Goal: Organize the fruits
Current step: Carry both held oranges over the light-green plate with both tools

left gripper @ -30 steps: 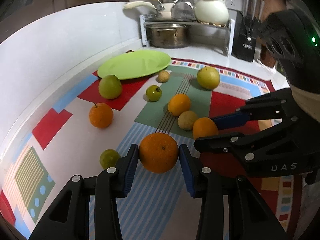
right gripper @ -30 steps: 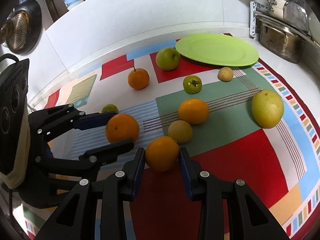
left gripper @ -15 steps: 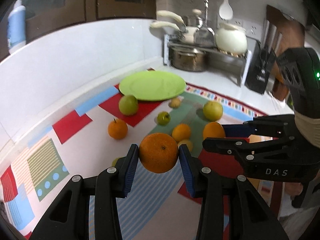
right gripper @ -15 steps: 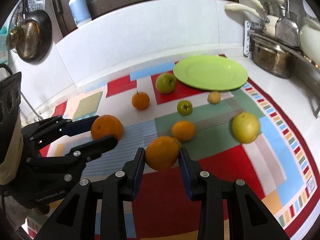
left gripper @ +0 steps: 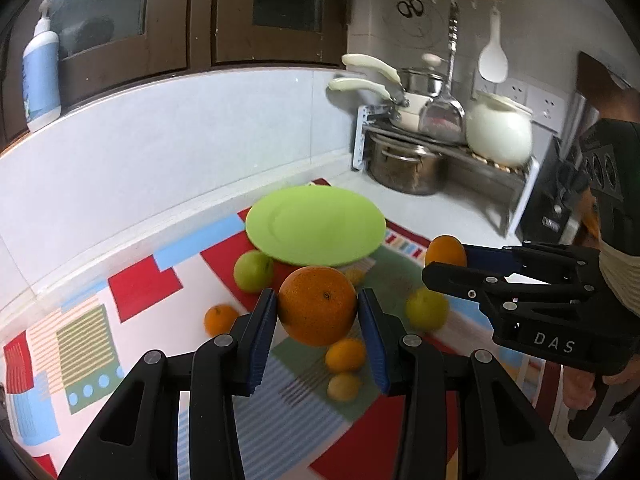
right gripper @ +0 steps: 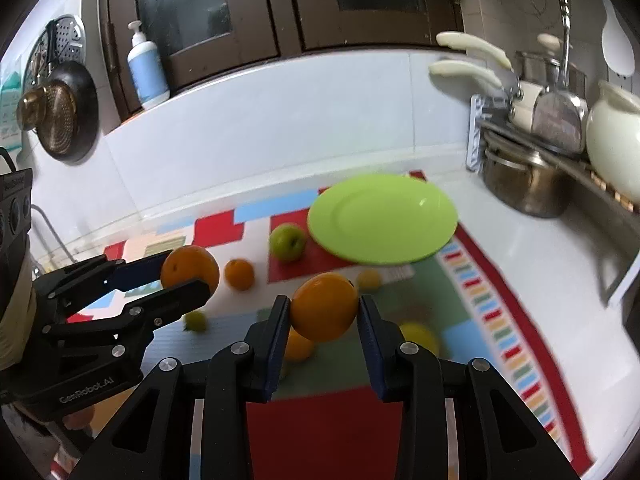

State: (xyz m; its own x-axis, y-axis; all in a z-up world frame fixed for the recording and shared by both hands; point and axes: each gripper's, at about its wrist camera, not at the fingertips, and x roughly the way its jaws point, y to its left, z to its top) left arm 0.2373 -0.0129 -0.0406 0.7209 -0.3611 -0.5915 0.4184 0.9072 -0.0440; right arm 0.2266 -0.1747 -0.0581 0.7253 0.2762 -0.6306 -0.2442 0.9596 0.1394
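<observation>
My left gripper [left gripper: 318, 312] is shut on a large orange [left gripper: 317, 306] and holds it in the air above the patterned mat [left gripper: 92, 340]. My right gripper [right gripper: 324, 312] is shut on a smaller orange [right gripper: 324, 307], also lifted. Each gripper shows in the other's view: the right gripper [left gripper: 444, 259] with its orange [left gripper: 445, 251], and the left gripper [right gripper: 188, 276] with its orange [right gripper: 190, 267]. An empty green plate [left gripper: 316, 226] [right gripper: 382, 218] lies ahead at the mat's far end. A green apple [left gripper: 253, 271], a small orange [left gripper: 221, 319], a yellow-green fruit [left gripper: 427, 308] and other small fruits lie on the mat below.
A metal rack [left gripper: 516, 184] with a steel pot [left gripper: 404, 168], pans and a white jar [left gripper: 500, 134] stands right of the plate. A white tiled wall runs behind the counter, with a soap bottle [left gripper: 40, 80] on the ledge. A strainer [right gripper: 52, 108] hangs at the left.
Both grippers have risen off the mat, each carrying its orange, and have come nearer the green plate. The fruits on the mat now lie lower and farther below.
</observation>
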